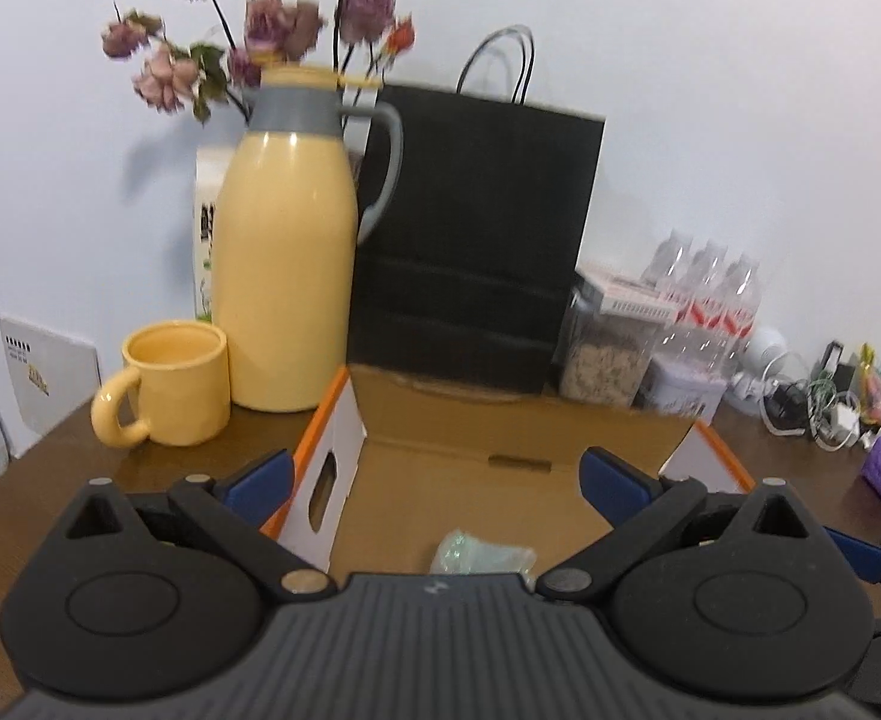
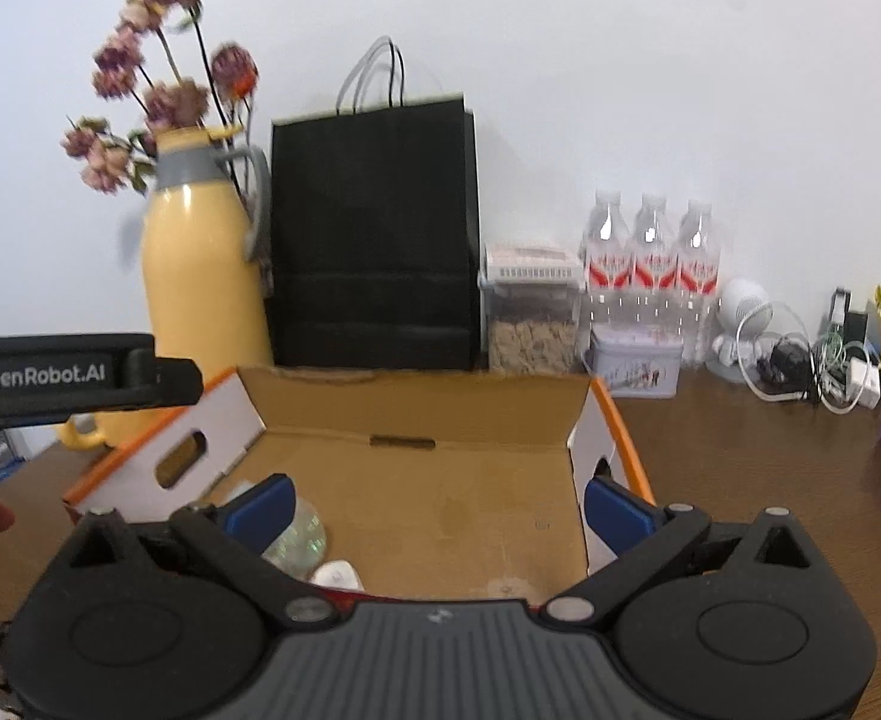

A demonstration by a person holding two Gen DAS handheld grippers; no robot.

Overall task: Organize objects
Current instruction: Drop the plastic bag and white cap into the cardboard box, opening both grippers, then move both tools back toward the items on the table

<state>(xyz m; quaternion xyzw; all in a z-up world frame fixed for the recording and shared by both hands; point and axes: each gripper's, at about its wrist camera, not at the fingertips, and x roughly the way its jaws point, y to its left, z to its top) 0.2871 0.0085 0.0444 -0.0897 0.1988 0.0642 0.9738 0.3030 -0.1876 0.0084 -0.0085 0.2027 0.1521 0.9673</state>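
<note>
Below right gripper [image 2: 437, 501]: cardboard box [image 2: 440, 468].

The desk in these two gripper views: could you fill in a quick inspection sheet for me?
Surface: brown wooden desk.
Job's things: open cardboard box with orange edges; crumpled clear plastic item and small white object inside.
Clutter: yellow thermos jug, yellow mug, black paper bag, three clear water bottles.
Grippers: left gripper open, empty; right gripper open, empty.
Cables: tangled chargers.
Surroundings: white wall.
</note>
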